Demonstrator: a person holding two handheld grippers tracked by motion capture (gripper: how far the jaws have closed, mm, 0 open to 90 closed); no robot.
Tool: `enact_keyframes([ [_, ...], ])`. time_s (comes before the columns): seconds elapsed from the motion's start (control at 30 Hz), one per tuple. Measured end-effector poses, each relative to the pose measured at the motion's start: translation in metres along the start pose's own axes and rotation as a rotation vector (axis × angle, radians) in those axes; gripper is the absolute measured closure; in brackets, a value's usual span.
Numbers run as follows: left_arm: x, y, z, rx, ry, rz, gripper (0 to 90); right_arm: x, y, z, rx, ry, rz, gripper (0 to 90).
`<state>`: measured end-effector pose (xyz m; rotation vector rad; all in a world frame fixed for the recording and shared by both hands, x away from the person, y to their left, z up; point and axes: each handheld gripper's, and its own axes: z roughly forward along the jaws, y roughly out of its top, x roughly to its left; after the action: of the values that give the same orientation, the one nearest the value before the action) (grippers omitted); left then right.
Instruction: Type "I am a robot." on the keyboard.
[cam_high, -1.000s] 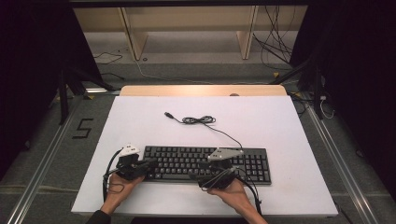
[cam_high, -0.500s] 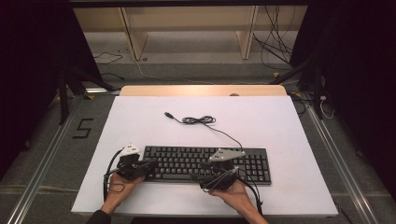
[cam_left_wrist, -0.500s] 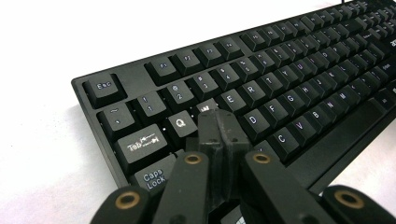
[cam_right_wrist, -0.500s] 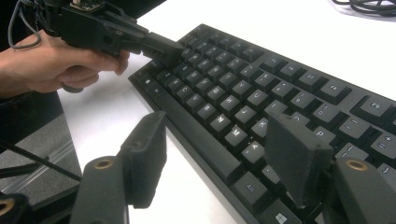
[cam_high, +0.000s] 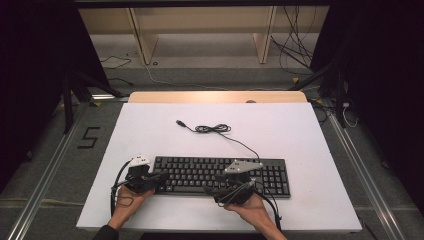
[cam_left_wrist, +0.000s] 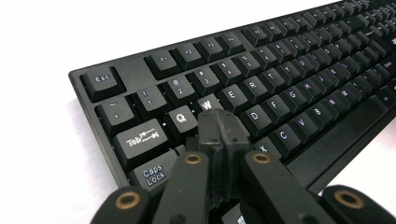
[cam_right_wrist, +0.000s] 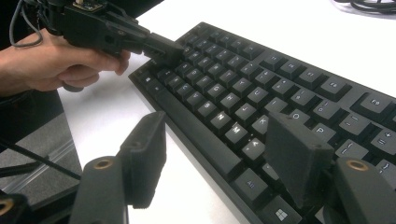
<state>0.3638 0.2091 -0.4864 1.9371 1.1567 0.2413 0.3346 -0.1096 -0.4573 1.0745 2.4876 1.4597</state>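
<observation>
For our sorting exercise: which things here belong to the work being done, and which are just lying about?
In the job: keyboard; left gripper, jaws shut, over its left-hand keys; right gripper, jaws open, at its front edge.

Lying about: loose coil of the keyboard's cable; wooden shelving behind the table.

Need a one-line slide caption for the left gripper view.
Left gripper, fingers shut together, tips down on the left end of a black keyboard near the W key.

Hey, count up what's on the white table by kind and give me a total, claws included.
Keyboards: 1, the black keyboard
Cables: 1, the black cable trailing from the keyboard
Claws: 2, the left claw, shut, and the right claw, open
Total: 4
</observation>
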Motion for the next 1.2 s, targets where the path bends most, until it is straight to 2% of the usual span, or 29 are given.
enact_keyframes([
  [0.2, 0.0, 0.001, -0.004, -0.022, 0.006, 0.001, 87.4, -0.001, 0.0, 0.001, 0.001, 0.0, 0.0, 39.4],
  [0.63, -0.003, 0.003, -0.008, -0.046, -0.011, -0.005, 81.5, 0.0, -0.001, 0.003, 0.005, 0.001, 0.001, 39.2],
  [0.8, -0.003, 0.003, -0.009, -0.056, -0.02, -0.007, 75.3, 0.001, -0.001, 0.004, 0.008, 0.002, -0.002, 39.2],
  [1.03, -0.006, 0.004, -0.014, -0.087, -0.048, -0.019, 60.8, 0.002, -0.001, 0.007, 0.014, 0.008, -0.006, 40.0],
  [1.2, -0.007, 0.004, -0.017, -0.105, -0.05, -0.027, 52.0, 0.003, 0.0, 0.01, 0.025, 0.015, -0.009, 43.4],
])
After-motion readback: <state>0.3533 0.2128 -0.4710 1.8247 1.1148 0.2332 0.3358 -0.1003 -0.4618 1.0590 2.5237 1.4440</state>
